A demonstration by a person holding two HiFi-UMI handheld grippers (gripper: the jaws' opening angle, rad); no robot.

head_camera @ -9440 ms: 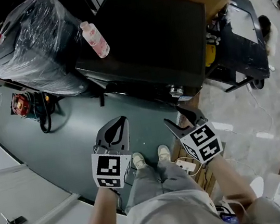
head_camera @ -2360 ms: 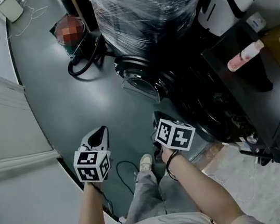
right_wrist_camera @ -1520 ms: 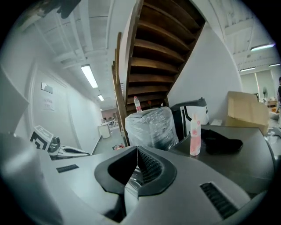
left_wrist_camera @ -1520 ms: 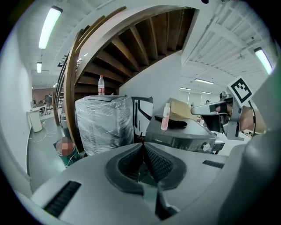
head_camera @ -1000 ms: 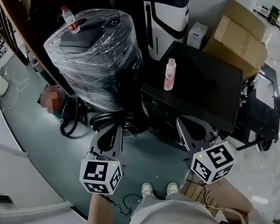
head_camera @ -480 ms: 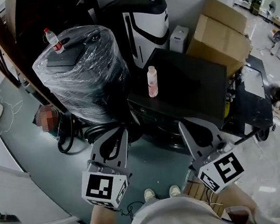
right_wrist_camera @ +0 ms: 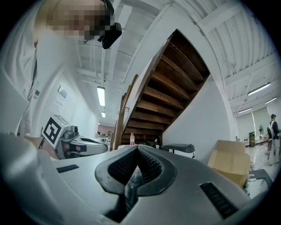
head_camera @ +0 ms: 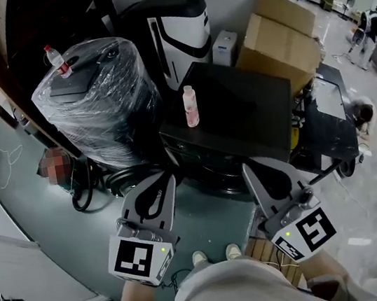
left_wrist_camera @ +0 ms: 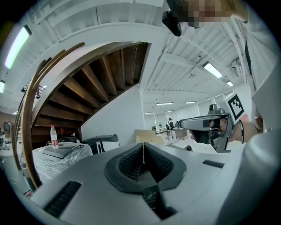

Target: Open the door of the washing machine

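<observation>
- The left tongs and the right tongs are both closed together and empty.
- The black washing machine stands on the floor at twelve o'clock from them, with a bottle on top. Its front is in shadow, and we cannot make out a door handle.
- We judge the door rigid, hinged and latch-held. We would hook its free edge and pull steadily.

Matt black washing machine, glossy crinkled plastic wrap
</observation>
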